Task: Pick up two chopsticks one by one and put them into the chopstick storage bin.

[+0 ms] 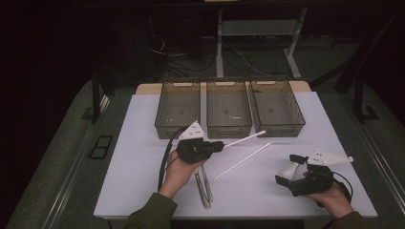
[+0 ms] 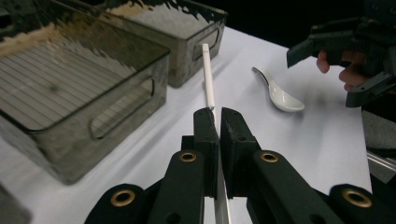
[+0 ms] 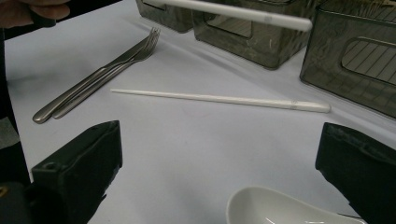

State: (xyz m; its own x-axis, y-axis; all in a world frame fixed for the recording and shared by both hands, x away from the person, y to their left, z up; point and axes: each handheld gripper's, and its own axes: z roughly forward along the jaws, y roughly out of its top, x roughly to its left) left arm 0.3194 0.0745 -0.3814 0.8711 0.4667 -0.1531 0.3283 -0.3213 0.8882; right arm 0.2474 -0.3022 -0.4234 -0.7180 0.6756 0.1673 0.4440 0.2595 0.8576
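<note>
**1 chopstick up, 1 on the table**

While our left gripper (image 1: 217, 146) pinches the lifted chopstick (image 1: 244, 139) near its thin end, the rest sticks out toward 2 o'clock in the high view, clear of the table (image 1: 143, 162) and pointing at the middle bin (image 1: 228, 110) of 3. In the left gripper view, the jaws sit nearly together with the white stick between them. It looks light, stiff and glossy, so we judge it may swivel or slip in so narrow a pinch; a hold nearer the middle would steady it. Our right gripper (image 1: 286, 174) rests at 4 o'clock, jaws wide apart over the white spoon (image 3: 280, 210), gripping nothing. The second chopstick (image 1: 242, 161) lies flat between the 2 grippers, and 2 forks (image 1: 204, 183) lie at 6 o'clock.
</note>
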